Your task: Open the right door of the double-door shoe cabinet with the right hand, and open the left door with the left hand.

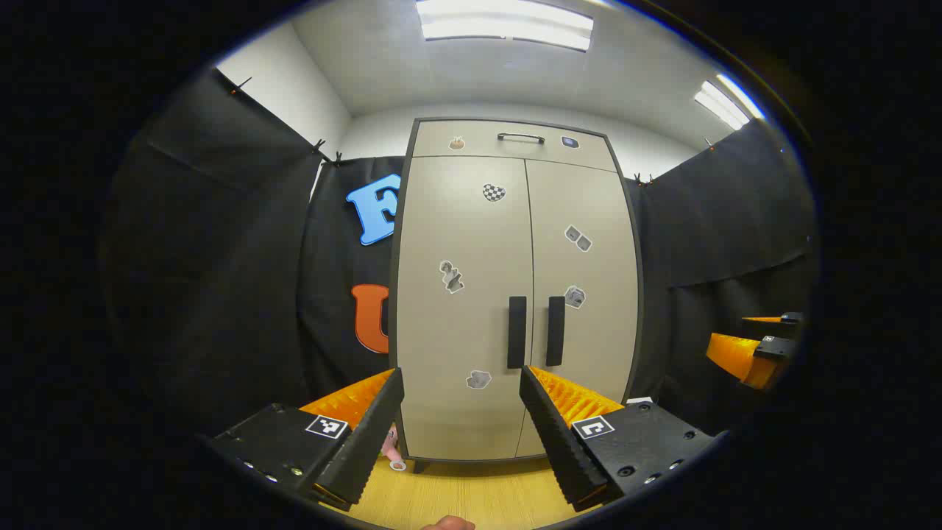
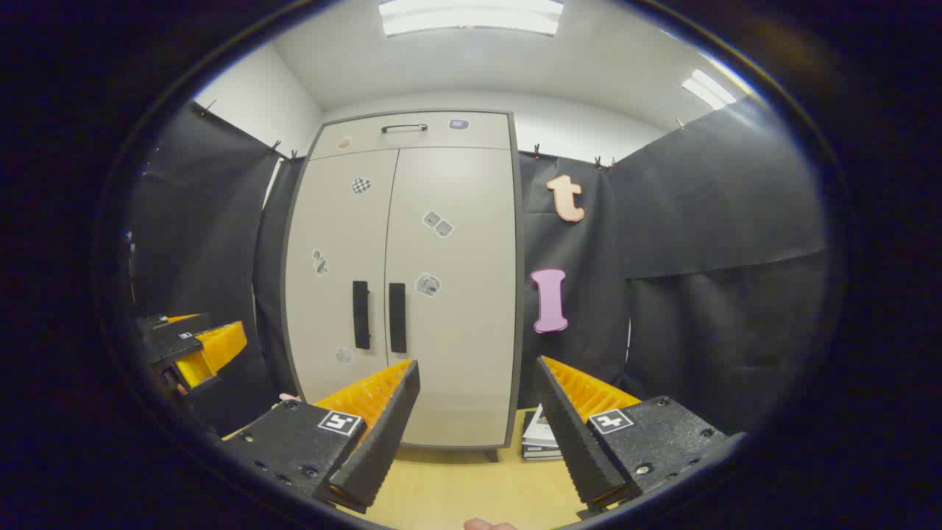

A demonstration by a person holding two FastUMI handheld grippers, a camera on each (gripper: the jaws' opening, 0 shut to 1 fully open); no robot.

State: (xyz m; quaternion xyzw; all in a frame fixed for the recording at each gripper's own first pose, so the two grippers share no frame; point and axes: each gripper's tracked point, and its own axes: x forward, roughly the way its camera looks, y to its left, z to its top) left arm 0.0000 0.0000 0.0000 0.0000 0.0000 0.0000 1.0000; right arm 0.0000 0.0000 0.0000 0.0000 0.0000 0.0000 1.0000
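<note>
A tall beige shoe cabinet point(image 1: 471, 294) point(image 2: 441, 294) stands ahead with both doors closed. Two dark vertical handles sit side by side at the middle seam: the left door handle point(image 1: 516, 332) point(image 2: 360, 314) and the right door handle point(image 1: 556, 331) point(image 2: 397, 317). My left gripper point(image 1: 462, 383) is open, well short of the cabinet, roughly facing the left door. My right gripper point(image 2: 478, 372) is open too, aimed at the right door's outer part, nothing between its fingers. The right gripper point(image 1: 758, 346) also shows at the left gripper view's right edge, and the left gripper point(image 2: 188, 346) at the right gripper view's left edge.
A drawer with a bar handle point(image 1: 521, 138) tops the cabinet. Stickers dot the doors. Black cloth walls flank the cabinet. A stack of booklets point(image 2: 541, 438) lies on the wooden floor point(image 1: 471, 493) beside the cabinet's right foot, and a small pink item point(image 1: 394, 449) lies by its left foot.
</note>
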